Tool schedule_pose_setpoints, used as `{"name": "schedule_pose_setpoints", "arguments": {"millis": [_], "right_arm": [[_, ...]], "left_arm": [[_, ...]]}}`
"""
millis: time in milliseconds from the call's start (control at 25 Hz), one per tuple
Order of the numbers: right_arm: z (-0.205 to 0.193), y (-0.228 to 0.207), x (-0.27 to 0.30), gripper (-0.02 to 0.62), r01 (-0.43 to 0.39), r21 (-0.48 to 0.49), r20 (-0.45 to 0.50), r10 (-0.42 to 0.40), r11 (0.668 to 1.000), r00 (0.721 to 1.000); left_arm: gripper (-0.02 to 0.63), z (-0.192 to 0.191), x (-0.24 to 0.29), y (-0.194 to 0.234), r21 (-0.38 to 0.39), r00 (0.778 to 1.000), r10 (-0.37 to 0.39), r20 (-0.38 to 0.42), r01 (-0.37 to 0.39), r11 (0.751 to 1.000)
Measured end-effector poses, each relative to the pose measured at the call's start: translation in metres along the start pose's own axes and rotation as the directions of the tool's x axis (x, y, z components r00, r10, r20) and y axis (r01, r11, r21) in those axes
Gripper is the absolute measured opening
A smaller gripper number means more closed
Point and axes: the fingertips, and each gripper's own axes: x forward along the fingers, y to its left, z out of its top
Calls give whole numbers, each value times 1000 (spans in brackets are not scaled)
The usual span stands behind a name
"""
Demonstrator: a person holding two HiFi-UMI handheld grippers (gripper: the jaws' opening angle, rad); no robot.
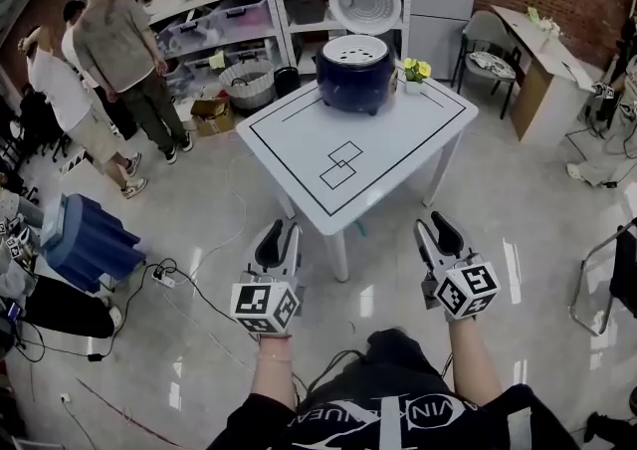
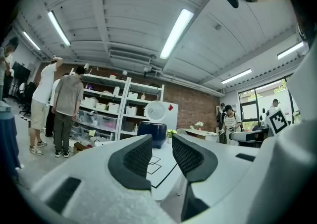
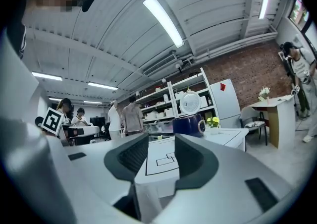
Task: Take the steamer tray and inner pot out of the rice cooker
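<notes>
Stands back from the white table [image 1: 299,154], not yet at it. Holds the left gripper [image 1: 278,237] and the right gripper [image 1: 435,231] out level over the shiny floor [image 1: 537,338], side by side, both aimed at the table. Shows both pairs of jaws spread, with nothing between either pair; only the table's near corner seen through the gaps. Finds the dark blue rice cooker [image 1: 355,72] at the table's far edge, lid [image 1: 364,2] tipped up and open. Sees the white steamer tray [image 1: 356,48] sitting in the cooker's top — inner pot hidden beneath. Notes yellow flowers [image 1: 415,69] just beside the cooker on its right, and two people [image 1: 119,40] by the shelves [image 1: 229,10] at left, well apart from the table.
</notes>
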Motion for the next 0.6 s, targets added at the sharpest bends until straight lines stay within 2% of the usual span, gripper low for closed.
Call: {"name": "schedule_pose_setpoints", "arguments": {"millis": [280, 600], "right_arm": [[1, -17, 24, 161, 9, 2, -7, -9, 1000, 1000], [13, -58, 78, 164, -30, -5, -10, 30, 1000, 1000]], "left_arm": [[100, -3, 31, 8, -30, 1000, -18, -2, 18, 999], [100, 4, 97, 14, -20, 1000, 2, 6, -1, 1000]]}}
